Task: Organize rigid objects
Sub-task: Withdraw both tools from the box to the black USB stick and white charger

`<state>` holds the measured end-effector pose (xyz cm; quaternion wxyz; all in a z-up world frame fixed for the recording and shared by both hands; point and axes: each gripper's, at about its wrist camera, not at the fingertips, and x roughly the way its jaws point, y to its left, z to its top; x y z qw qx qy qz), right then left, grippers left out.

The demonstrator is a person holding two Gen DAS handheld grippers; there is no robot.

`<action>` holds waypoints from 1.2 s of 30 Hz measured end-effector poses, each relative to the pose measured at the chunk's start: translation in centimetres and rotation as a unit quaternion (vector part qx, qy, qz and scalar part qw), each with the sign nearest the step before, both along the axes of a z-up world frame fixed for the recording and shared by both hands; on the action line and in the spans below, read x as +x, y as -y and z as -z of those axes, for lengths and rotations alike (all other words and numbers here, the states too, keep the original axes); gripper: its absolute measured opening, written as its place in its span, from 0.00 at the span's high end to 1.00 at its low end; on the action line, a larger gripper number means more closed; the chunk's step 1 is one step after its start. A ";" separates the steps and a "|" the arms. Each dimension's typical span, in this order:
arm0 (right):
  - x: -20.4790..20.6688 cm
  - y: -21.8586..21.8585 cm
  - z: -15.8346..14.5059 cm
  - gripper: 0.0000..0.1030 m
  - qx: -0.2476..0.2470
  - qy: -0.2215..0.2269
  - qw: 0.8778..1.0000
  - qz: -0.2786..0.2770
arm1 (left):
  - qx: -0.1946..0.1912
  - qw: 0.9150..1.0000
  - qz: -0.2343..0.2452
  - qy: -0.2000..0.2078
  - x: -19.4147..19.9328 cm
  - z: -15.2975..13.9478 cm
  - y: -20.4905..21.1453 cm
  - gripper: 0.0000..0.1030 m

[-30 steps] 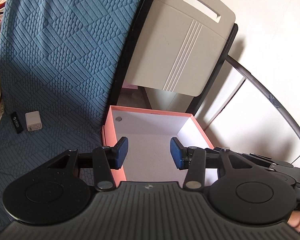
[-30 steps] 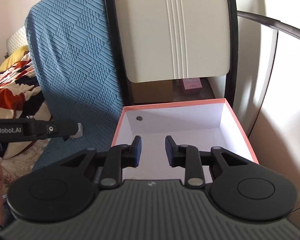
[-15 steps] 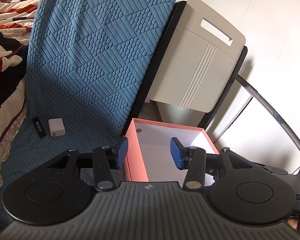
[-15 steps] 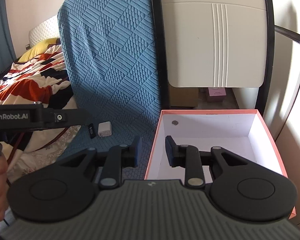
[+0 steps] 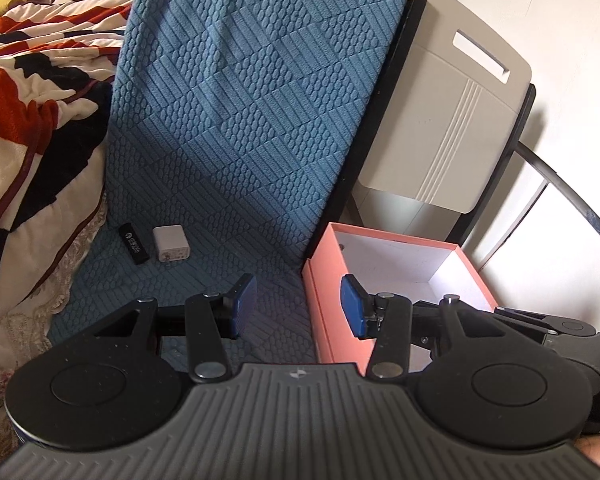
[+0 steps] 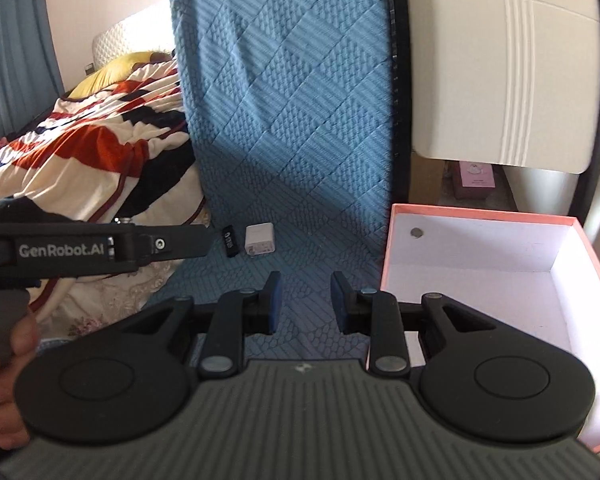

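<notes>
Charger [image 5: 171, 243]: small white plastic cube with rounded edges, smooth matte faces, lying flat on the blue mat [image 5: 240, 128]. Also seen from the right wrist [image 6: 260, 239], where its near face shows small slots.

Stick [image 5: 133, 243]: slim black rectangular bar with a pale round mark on top, glossy, lying just left of the charger, near but apart from it; angled slightly. Right-wrist view [image 6: 230, 240] shows it half hidden behind the left tool's body.

Box [image 5: 332, 316]: open, rigid card, salmon-pink outside, white inside, straight walls and square corners. It stands at the mat's right edge, well apart from the charger. A small grey round disc [image 6: 417, 233] sits on its inner back wall. The visible part of the interior is otherwise bare.

Mat: blue quilted fabric, embossed in squares of ribs and pebbles, draped upright and running down under the two small items.

Left tool [image 5: 298, 306]: blue pads parted, released, nothing between them; it hangs over the mat and the box's left wall.

Right tool [image 6: 305, 302]: pads narrowly set with a gap, holding nothing, as closed as it goes; above the mat, left of the box.

Panel [image 5: 440, 112]: beige plastic board with three raised ribs and a slot handle, behind the box.

Blanket [image 5: 32, 92]: soft, patterned red, white and black, left of the mat.
</notes>
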<state>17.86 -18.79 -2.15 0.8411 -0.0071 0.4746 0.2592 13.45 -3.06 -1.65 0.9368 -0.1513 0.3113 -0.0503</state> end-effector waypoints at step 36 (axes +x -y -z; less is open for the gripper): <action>-2.6 -8.3 9.7 0.71 0.001 -0.047 0.996 -0.074 | 0.013 0.995 -0.059 -0.083 4.0 10.1 -8.0 0.49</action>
